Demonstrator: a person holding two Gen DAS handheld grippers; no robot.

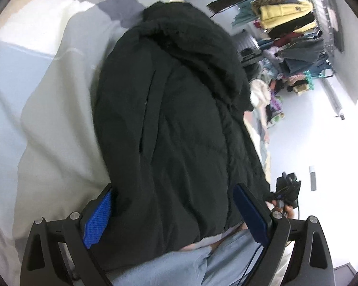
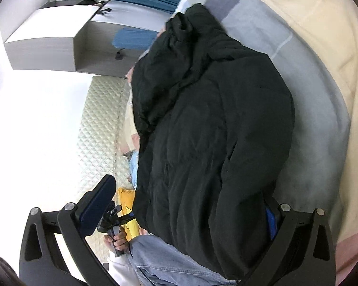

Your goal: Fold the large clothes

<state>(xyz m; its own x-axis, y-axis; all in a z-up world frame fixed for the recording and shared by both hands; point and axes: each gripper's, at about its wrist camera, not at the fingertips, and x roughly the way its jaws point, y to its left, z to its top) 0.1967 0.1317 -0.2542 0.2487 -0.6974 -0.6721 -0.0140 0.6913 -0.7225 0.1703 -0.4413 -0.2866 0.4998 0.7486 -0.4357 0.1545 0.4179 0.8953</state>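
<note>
A large black padded jacket (image 1: pixel 179 109) lies folded lengthwise on the bed, its fuzzy collar at the far end. It also fills the right wrist view (image 2: pixel 210 128). My left gripper (image 1: pixel 176 209) is open, its blue-padded fingers (image 1: pixel 96 221) straddling the jacket's near hem without pinching it. My right gripper (image 2: pixel 186 205) is open too, one finger (image 2: pixel 97 205) off the bed edge, the other (image 2: pixel 272 221) half hidden behind the jacket's hem. The other gripper shows small in each view (image 1: pixel 286 190) (image 2: pixel 114 219).
The bed cover (image 1: pixel 47 119) has pale grey, cream and pink patches (image 2: pixel 322 59). A person's jeans (image 2: pixel 169 262) sit at the near edge. A clothes rack (image 1: pixel 291 23) stands across the white floor. A quilted mattress side (image 2: pixel 100 124) and a grey cabinet (image 2: pixel 47 47) lie left.
</note>
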